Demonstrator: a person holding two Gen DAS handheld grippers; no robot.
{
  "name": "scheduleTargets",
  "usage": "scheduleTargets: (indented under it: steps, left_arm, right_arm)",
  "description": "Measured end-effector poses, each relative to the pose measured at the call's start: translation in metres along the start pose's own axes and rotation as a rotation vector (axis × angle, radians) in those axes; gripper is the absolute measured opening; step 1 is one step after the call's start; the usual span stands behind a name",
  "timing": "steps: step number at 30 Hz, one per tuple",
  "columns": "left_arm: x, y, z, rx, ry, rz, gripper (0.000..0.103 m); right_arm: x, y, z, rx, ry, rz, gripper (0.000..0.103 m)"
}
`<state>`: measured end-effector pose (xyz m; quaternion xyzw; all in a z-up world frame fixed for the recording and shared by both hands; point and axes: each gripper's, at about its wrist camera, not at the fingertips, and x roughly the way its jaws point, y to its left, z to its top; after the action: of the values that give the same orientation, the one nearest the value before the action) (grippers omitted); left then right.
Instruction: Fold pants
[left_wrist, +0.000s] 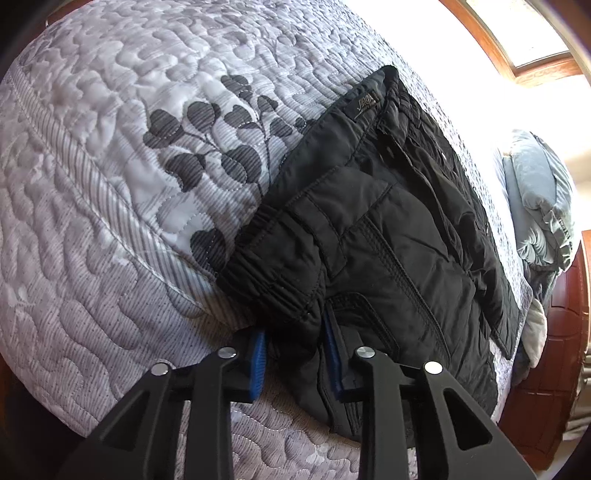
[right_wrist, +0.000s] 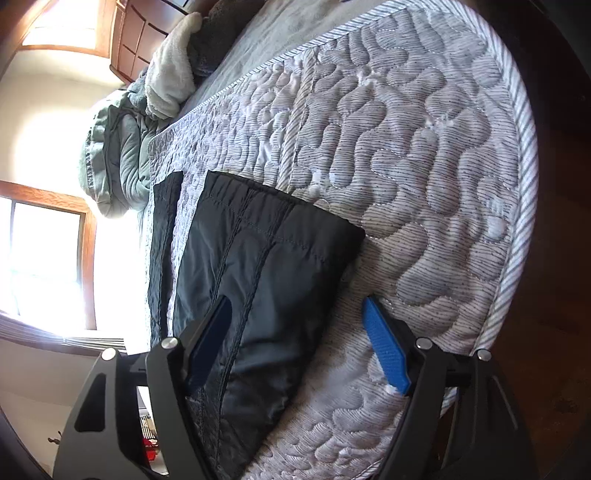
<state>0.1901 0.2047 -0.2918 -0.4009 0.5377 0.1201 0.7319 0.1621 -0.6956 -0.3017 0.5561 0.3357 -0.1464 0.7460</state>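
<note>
Left wrist view: black pants (left_wrist: 373, 229) lie on the quilted bed cover (left_wrist: 92, 206), waistband end nearest. The left gripper (left_wrist: 295, 365) has its jaws clenched on a bunch of the gathered waist. Fabric is thin, crinkly, stitched; halving appears done.

Right wrist view: the right gripper (right_wrist: 299, 343) is spread wide, one jaw over the cuff end of the pants (right_wrist: 266, 258), grasping nothing. Cross-folds appear left.

One marking is present: a small rectangular label patch (left_wrist: 366, 104) sewn on the black pants (left_wrist: 373, 221) just below the waistband, seen in the left wrist view. It carries light-coloured script lettering, too small and distorted to read. No other text, number, brand or sign is legible in either view.
</note>
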Motion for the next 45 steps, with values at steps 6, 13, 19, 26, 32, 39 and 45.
scheduleTargets:
  steps: [6,13,19,26,32,39,45]
  left_arm:
    - [-0.023,0.012,0.003,-0.073,-0.078,0.003,0.017]
    - [-0.058,0.083,0.025,-0.166,-0.147,0.066,0.017]
    - [-0.059,0.108,0.035,-0.188,-0.155,0.061,0.021]
    - [-0.121,0.089,0.054,0.055,-0.216,0.130,0.081]
    - [-0.136,0.015,0.152,0.321,-0.206,0.014,0.099]
    - [-0.046,-0.041,0.265,0.348,-0.026,0.002,0.099]
    - [0.021,-0.041,0.308,0.341,0.057,0.033,0.099]
  right_arm:
    - [0.005,0.008,-0.017,-0.043,0.044,0.026,0.013]
    - [0.002,0.033,-0.083,-0.143,0.151,0.016,0.011]
    - [0.016,0.042,-0.107,-0.230,0.201,-0.070,0.014]
    - [-0.026,0.085,-0.092,-0.430,0.212,-0.171,0.069]
    - [-0.020,0.176,-0.070,-0.587,0.260,-0.067,0.090]
    - [0.074,0.281,-0.070,-0.654,0.356,-0.046,0.090]
    - [0.138,0.337,-0.067,-0.708,0.398,-0.061,0.091]
